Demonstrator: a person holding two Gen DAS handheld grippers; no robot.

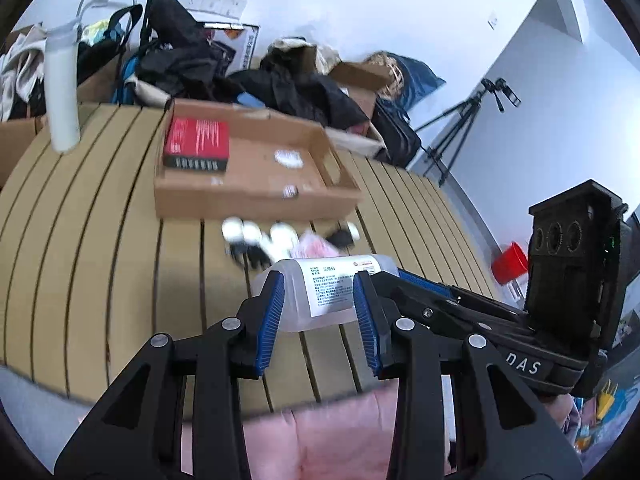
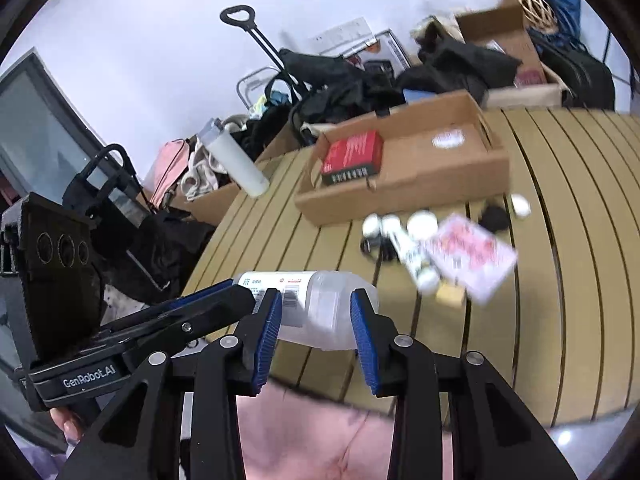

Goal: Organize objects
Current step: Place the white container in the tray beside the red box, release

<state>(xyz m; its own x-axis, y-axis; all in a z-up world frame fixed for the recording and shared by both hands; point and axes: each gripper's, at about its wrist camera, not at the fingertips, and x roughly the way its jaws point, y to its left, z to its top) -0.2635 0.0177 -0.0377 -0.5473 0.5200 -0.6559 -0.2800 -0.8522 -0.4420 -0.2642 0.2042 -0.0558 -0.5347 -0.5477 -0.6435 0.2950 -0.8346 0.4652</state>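
Nearest, both claws grip one translucent plastic bottle (image 1: 320, 292) lying on its side just above the slatted table (image 1: 100, 240): the left claw (image 1: 318, 300) is closed partway onto its labelled end, the right claw (image 2: 314, 312) likewise onto the other end. To carry it well, I would keep the two claws level and moving together so the bottle does not twist. Beyond lies a blurred cluster of small white-capped items (image 1: 260, 240) and a pink packet (image 2: 472, 256). Farther still sits the open cardboard box (image 1: 256, 196), holding a red box (image 1: 198, 148), the probable destination.
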